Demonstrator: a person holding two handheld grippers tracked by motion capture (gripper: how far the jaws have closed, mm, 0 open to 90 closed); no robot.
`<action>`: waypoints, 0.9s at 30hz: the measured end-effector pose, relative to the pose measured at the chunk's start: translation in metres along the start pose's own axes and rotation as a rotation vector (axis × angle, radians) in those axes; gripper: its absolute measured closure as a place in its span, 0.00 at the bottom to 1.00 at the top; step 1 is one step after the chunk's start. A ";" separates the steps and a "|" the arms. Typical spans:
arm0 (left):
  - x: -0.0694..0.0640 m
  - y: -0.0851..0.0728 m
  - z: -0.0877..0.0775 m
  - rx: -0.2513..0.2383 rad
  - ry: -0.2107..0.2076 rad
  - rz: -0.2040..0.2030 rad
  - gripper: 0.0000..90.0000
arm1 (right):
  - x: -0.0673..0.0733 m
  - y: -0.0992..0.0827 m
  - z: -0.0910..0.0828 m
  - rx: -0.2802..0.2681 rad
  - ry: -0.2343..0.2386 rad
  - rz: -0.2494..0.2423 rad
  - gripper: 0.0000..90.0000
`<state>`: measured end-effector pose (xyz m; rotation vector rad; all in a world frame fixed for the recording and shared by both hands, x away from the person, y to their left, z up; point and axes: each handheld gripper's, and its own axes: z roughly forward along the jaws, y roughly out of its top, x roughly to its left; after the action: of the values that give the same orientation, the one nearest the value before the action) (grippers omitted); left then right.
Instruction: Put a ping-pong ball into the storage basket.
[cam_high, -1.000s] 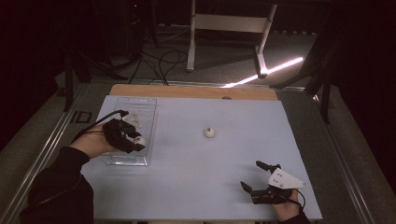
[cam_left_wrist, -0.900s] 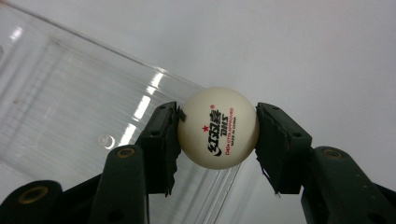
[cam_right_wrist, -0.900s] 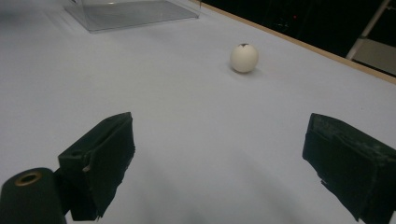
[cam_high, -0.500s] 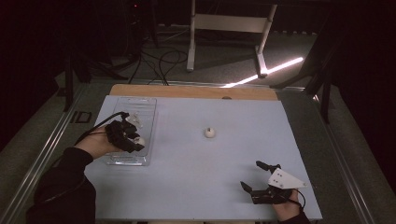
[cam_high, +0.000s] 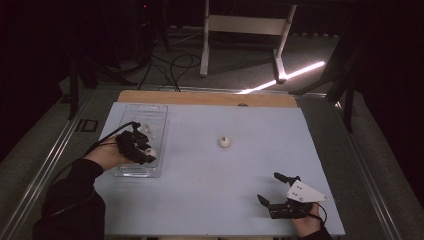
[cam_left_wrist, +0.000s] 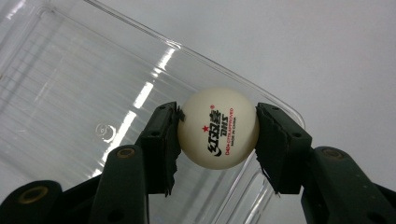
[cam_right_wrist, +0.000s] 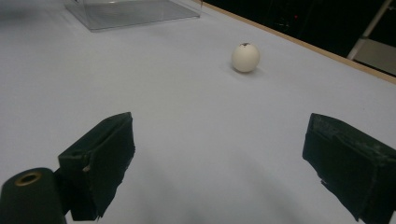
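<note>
A white table-tennis ball (cam_left_wrist: 218, 128) with red and black print sits pinched between the pads of my left gripper (cam_left_wrist: 218, 135). In the high view that gripper (cam_high: 143, 153) hangs over the near end of a clear plastic tray (cam_high: 152, 108) at the table's left, with the ball (cam_high: 151, 151) at its tip. A second white ball (cam_high: 225, 142) rests on the pale table near the middle. My right gripper (cam_high: 268, 186) lies low at the near right, open, with nothing between its jaws. Its own view (cam_right_wrist: 219, 154) looks across the table at that ball (cam_right_wrist: 245, 57).
Another small white object (cam_high: 146, 128) lies in the tray's far half. The tray (cam_right_wrist: 130, 11) stands far to the left in the right gripper view. A wooden strip (cam_high: 200, 97) borders the table's far edge. Behind it stand a metal stand's legs (cam_high: 277, 55) and floor cables.
My left gripper has sunk a little lower over the tray, still closed on the ball. The right gripper and the ball on the table have stayed where they were.
</note>
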<state>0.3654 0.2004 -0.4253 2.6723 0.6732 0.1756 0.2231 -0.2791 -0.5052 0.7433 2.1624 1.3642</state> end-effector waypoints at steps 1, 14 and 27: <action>0.000 0.000 0.001 0.005 0.001 0.001 0.58 | 0.000 0.000 0.000 0.000 0.000 0.002 0.10; 0.004 0.001 0.006 0.008 -0.006 -0.035 0.58 | -0.001 0.000 0.000 -0.003 0.000 0.001 0.10; 0.007 0.002 0.010 0.002 0.005 -0.054 0.57 | 0.000 0.000 0.000 -0.002 0.000 0.002 0.10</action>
<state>0.3744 0.1985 -0.4337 2.6529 0.7460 0.1677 0.2232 -0.2795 -0.5052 0.7449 2.1611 1.3672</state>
